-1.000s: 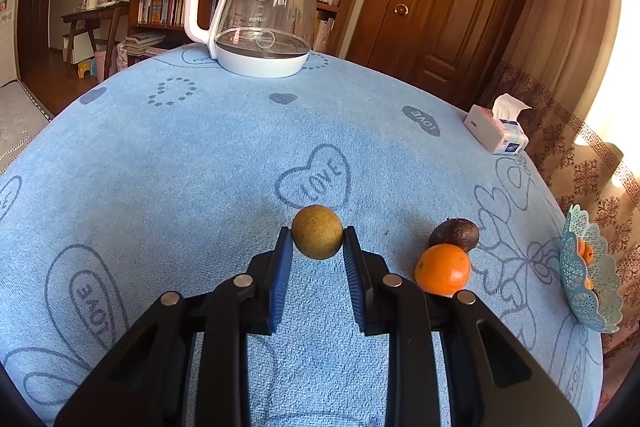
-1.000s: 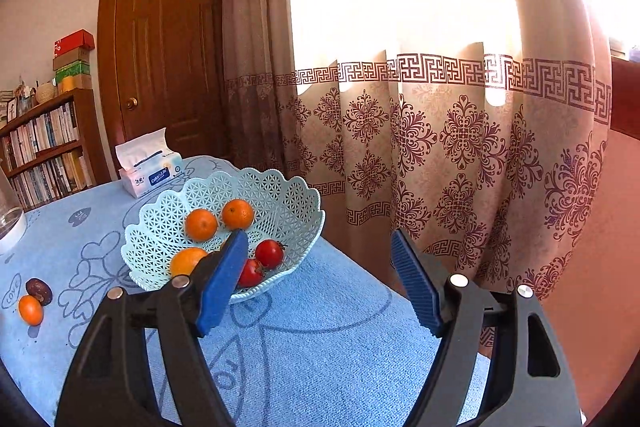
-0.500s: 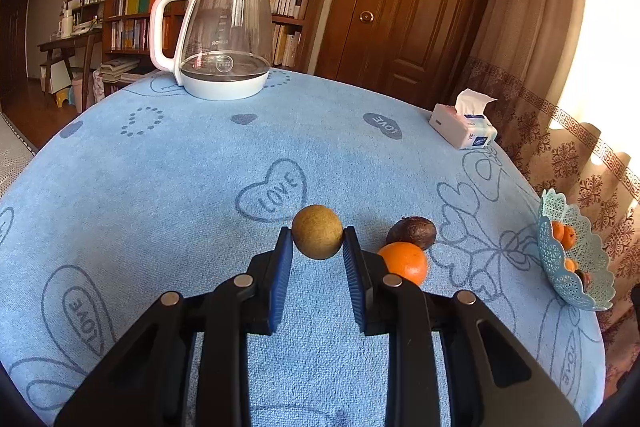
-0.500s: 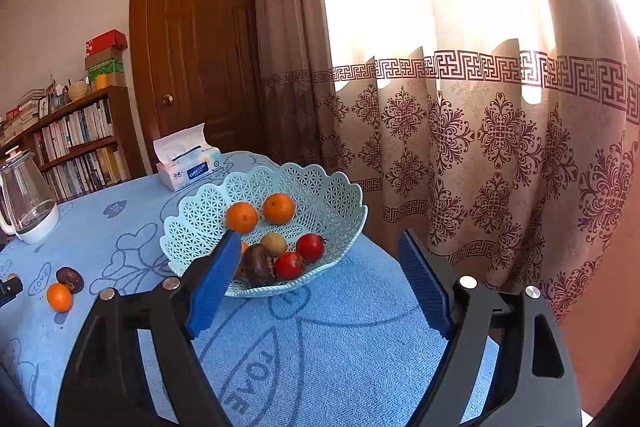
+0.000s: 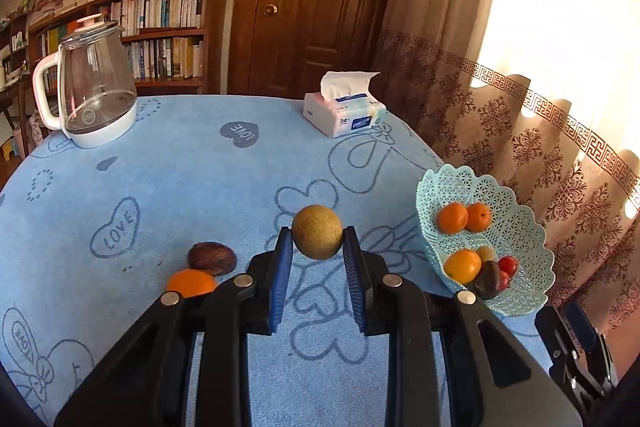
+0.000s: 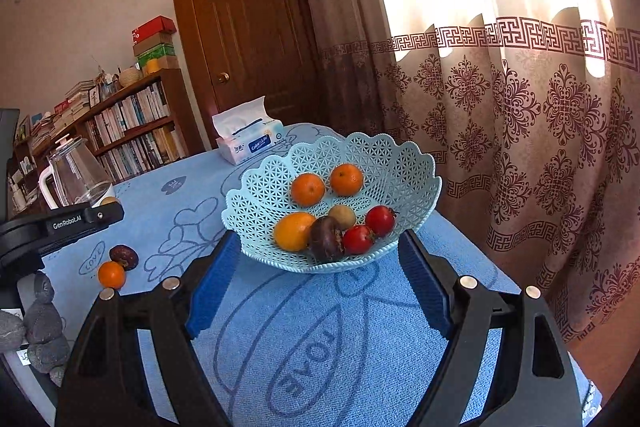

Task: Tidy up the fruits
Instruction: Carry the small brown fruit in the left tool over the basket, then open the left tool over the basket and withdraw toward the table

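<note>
Fruit [image 5: 317, 231] between left tool [image 5: 316, 259] pads

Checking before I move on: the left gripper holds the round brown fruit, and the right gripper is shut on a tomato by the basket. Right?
Not quite. The left gripper does hold the round brown fruit, but the right wrist view shows the right gripper open and empty before the basket.

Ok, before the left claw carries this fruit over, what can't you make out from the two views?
- Left wrist view: the loose orange is partly hidden by the left claw.
- Left wrist view: the right claw is cut off by the edge; its opening is unreadable there.
- Right wrist view: the basket front rim hides the fruits' undersides.
</note>
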Tool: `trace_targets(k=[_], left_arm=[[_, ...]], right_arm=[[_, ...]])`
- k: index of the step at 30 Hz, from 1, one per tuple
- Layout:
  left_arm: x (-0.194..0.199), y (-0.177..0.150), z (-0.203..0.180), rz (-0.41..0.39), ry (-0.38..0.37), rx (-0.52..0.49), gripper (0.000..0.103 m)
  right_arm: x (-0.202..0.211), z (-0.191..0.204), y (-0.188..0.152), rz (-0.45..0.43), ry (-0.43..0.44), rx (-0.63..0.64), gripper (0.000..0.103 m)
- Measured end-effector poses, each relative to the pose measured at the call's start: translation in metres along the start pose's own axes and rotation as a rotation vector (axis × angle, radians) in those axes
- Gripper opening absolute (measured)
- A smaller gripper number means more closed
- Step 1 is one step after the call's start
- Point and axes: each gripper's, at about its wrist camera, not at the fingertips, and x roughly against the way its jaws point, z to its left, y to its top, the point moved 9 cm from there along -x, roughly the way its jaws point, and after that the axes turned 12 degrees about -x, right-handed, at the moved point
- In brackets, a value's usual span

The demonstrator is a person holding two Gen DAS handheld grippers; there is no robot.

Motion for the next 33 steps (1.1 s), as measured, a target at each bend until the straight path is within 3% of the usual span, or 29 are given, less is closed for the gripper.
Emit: trace_targets(k=[4,10,20,21,23,26,33], left_arm=[[-0.023,0.026,-0.055,0.022,-0.101,-0.06,0.026],[-0.066,0.042,-0.113,0.081,-0.163,-0.171,0.026],[-0.099,0.023,-0.12,0.194,-0.231,-0.158,0.028],[-0.099,0.023,-0.12,0.191,-0.237,-0.16,0.03],[-0.097,0.024,-0.118,0.175,-0.242,-0.159,0.052],[-0.091,0.026,-0.111,0.146,-0.24,-0.155,0.066],[-0.059,0.034,-0.073,0.042,-0.206,-0.124,0.083]], right_arm=[[-0.001,-0.002,-0.002,0.023,0.027,-0.039,0.082],[0.0,-0.02,0.003,0.022,0.038,-0.141,0.083],[-0.002,-0.04,0.009,0.011,0.005,-0.206,0.083],[-0.001,-0.042,0.01,0.003,-0.005,-0.215,0.083],[0.001,-0.042,0.009,-0.008,-0.02,-0.217,0.083],[0.006,-0.037,0.01,-0.046,-0.044,-0.176,0.083],[0.007,-0.036,0.012,-0.08,-0.117,-0.127,0.087]])
